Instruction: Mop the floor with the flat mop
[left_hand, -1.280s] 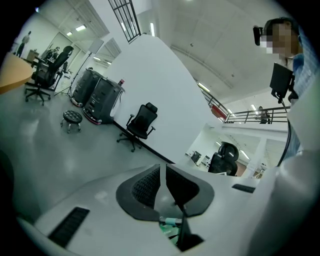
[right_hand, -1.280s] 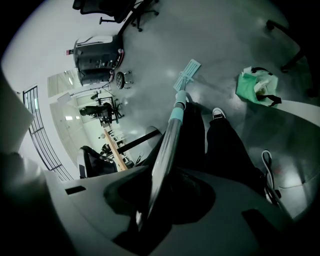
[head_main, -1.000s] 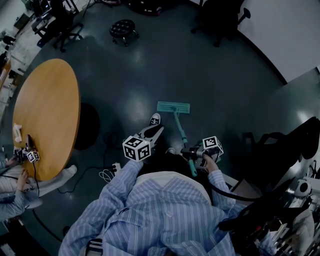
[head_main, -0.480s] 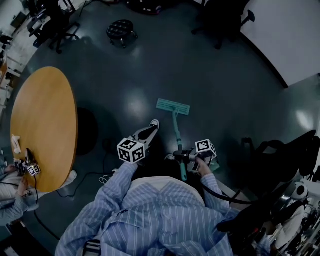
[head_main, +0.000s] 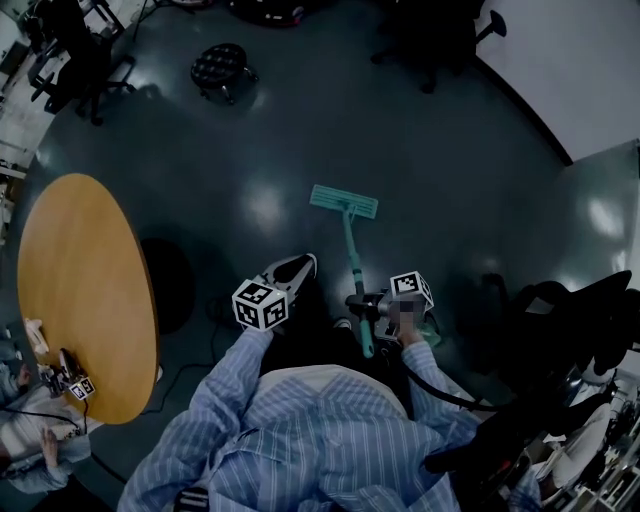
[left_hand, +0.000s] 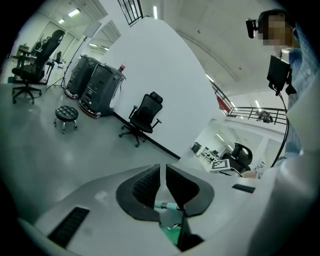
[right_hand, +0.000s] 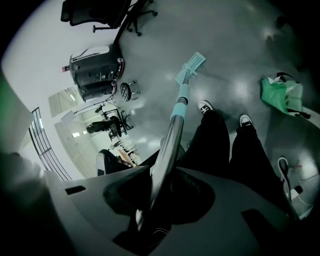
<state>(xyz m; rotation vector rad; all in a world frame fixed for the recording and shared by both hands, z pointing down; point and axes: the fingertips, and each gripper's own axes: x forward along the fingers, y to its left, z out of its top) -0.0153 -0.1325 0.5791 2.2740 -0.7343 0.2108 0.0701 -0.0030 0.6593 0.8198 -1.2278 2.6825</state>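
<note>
The flat mop's teal head (head_main: 343, 201) lies flat on the dark floor ahead of the person's feet. Its handle (head_main: 354, 260) runs back to my right gripper (head_main: 364, 306), which is shut on it near the top end. In the right gripper view the handle (right_hand: 170, 135) rises from between the jaws towards the mop head (right_hand: 190, 67). My left gripper (head_main: 298, 267) hangs left of the handle, not touching it. Its pads (left_hand: 150, 184) stand almost together with nothing between them, and a bit of teal handle (left_hand: 168, 206) shows behind them.
A round wooden table (head_main: 80, 300) fills the left, with a seated person's hand and small gripper (head_main: 72, 382) at its near edge. A stool (head_main: 218, 66) and office chairs (head_main: 438, 30) stand far off. Cables (head_main: 215, 312) lie near the table; a green bag (right_hand: 281, 94) lies right of the feet.
The mop head has slid a little farther away over the floor, and the whole view has shifted so the table sits lower left. Both grippers keep their states.
</note>
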